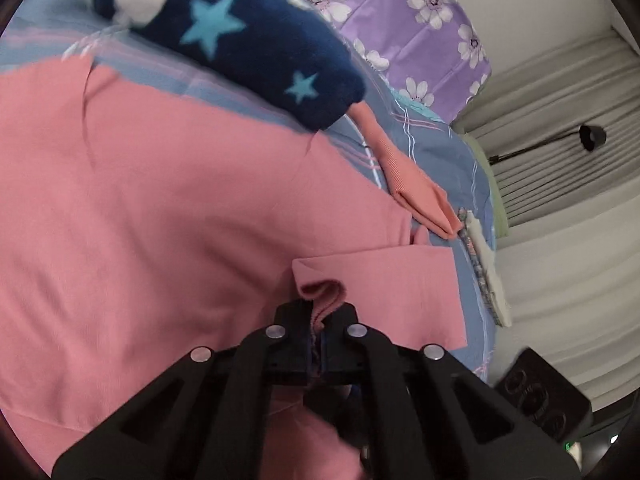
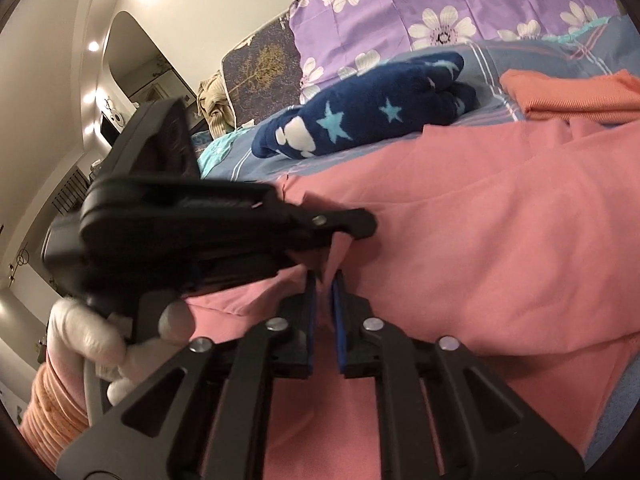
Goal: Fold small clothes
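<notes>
Spreading across most of both views, the bed (image 1: 432,148) carries a blue plaid sheet, and on it lies the pink garment (image 1: 160,220), the piece being folded. Beyond it sits a navy star-print bundle (image 1: 248,40), already rolled or folded by the look of it, with an orange garment (image 2: 576,96) to the far side and a purple floral pillow (image 2: 440,8) behind.

The step in hand looks like carrying 1 edge of the pink garment over its body. To do it well, both grips should travel together at the same height, keeping the held edge taut so the fold line lands straight — and the cloth should be laid down, not dropped, before either grip lets go.

The left gripper (image 1: 318,320) is clamped on a bunched pink edge; cloth pokes up between its 2 fingers, which are pressed together on it. In the right wrist view it reaches in from the left, held by a white-gloved hand (image 2: 100,340), its tip touching the garment.

The right gripper (image 2: 324,284) stands with its blue pads (image 2: 338,312) a narrow gap apart. A pink fold rises into that gap — whether it is truly pinched or only straddled, I cannot tell.
</notes>
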{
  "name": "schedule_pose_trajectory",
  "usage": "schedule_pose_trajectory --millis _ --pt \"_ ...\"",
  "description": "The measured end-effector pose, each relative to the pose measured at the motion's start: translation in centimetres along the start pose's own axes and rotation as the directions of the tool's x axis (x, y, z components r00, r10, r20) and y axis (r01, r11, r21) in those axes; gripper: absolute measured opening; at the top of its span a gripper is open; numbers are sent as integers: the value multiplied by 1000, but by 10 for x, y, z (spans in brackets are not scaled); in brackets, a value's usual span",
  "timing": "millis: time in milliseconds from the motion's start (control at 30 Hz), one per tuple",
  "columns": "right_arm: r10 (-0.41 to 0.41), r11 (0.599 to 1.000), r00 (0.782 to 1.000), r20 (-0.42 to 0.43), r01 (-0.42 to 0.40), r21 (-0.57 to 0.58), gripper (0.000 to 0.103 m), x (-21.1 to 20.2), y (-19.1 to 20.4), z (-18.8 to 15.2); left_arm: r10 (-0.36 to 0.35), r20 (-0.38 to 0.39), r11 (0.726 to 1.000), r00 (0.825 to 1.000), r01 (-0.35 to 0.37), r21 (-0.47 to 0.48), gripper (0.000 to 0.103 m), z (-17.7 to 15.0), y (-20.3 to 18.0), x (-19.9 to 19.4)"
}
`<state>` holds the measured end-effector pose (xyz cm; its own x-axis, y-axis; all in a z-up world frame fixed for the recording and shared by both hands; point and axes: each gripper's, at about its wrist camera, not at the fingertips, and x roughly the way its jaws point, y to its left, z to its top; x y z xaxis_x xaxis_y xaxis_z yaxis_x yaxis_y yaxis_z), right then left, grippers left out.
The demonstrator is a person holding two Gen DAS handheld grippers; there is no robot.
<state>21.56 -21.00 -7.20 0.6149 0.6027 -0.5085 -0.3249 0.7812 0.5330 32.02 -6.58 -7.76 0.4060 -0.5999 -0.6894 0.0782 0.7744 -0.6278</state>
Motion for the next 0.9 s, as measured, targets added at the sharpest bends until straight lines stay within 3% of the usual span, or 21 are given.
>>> schedule_pose_trajectory --millis 167,200,300,333,367,433,500,600,733,900 --pt "36 997 999 16 -35 -63 18 -15 8 7 23 88 993 996 -33 116 1 20 -37 -28" --pt "13 999 1000 8 -12 -53 18 -12 6 7 29 108 990 994 -44 137 2 24 -44 -35" --pt "-165 985 985 -50 167 46 18 4 -19 2 34 150 979 988 -63 193 2 30 -55 -58" --pt "-185 971 978 -92 197 138 13 10 -37 0 38 163 975 986 -73 212 2 29 -57 -66" --pt "-157 966 983 -93 173 194 3 8 -47 0 43 173 971 984 -82 225 2 28 -57 -73" --pt "-130 961 986 -102 150 233 1 7 -54 1 56 195 964 979 -103 243 2 25 -52 -88" --pt "-153 963 983 -98 170 208 0 8 -49 0 74 222 960 972 -130 249 2 22 -43 -101" --pt "-180 965 979 -94 195 175 1 8 -44 0 98 265 960 959 -161 227 2 21 -23 -126" --pt "-154 964 983 -97 171 203 1 8 -50 0 146 312 962 939 -208 175 2 17 10 -161" --pt "-173 966 980 -96 188 175 1 9 -47 0 215 327 954 920 -269 130 2 12 43 -180"
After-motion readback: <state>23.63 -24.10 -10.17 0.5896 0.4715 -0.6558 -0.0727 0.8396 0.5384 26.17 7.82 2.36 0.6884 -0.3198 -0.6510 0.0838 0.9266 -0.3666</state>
